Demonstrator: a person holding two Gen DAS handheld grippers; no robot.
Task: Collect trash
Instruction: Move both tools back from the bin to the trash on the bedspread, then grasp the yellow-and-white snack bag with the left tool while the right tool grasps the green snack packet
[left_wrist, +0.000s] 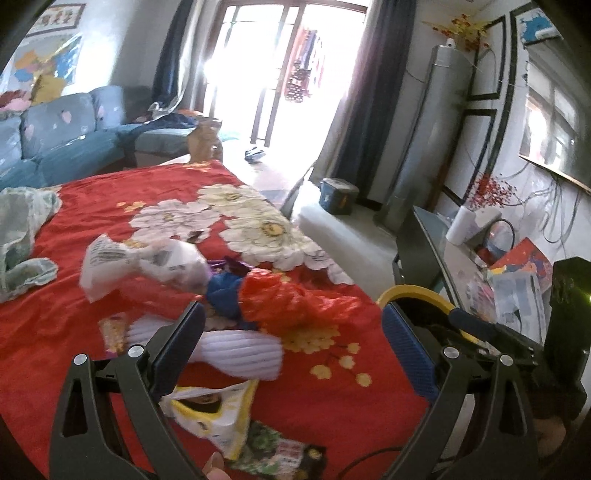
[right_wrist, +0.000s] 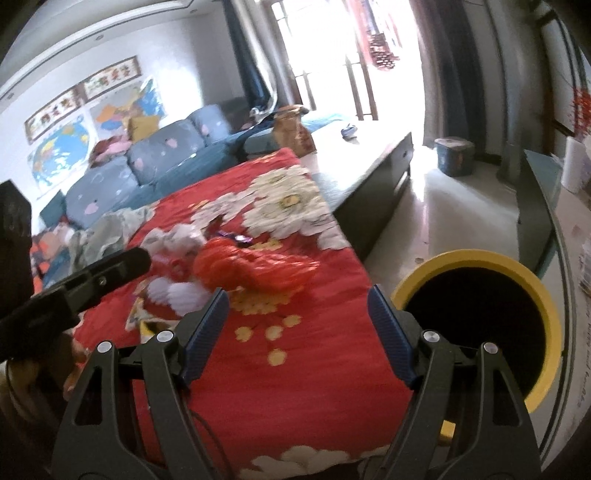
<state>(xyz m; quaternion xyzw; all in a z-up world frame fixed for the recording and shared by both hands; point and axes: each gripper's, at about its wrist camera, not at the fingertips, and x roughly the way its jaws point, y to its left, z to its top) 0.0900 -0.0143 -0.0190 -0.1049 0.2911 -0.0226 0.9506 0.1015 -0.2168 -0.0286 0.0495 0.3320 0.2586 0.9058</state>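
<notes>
Trash lies on a red flowered cloth (left_wrist: 74, 325): a crumpled red plastic bag (left_wrist: 295, 299), a printed white wrapper (left_wrist: 147, 264), a white ribbed piece (left_wrist: 240, 350), a yellow-white packet (left_wrist: 218, 413) and a green wrapper (left_wrist: 277, 450). My left gripper (left_wrist: 295, 332) is open and empty just above the red bag and the ribbed piece. My right gripper (right_wrist: 297, 314) is open and empty over the cloth, short of the red bag (right_wrist: 251, 267). A yellow-rimmed bin (right_wrist: 480, 317) stands right beside the table; it also shows in the left wrist view (left_wrist: 413, 295).
A pale green cloth (left_wrist: 18, 236) lies at the table's left. A blue sofa (right_wrist: 147, 166) runs behind it. A side table (left_wrist: 498, 280) with papers and a paper roll is at the right. A low dark table (right_wrist: 369, 177) and a small blue bin (right_wrist: 454, 155) stand on the floor beyond.
</notes>
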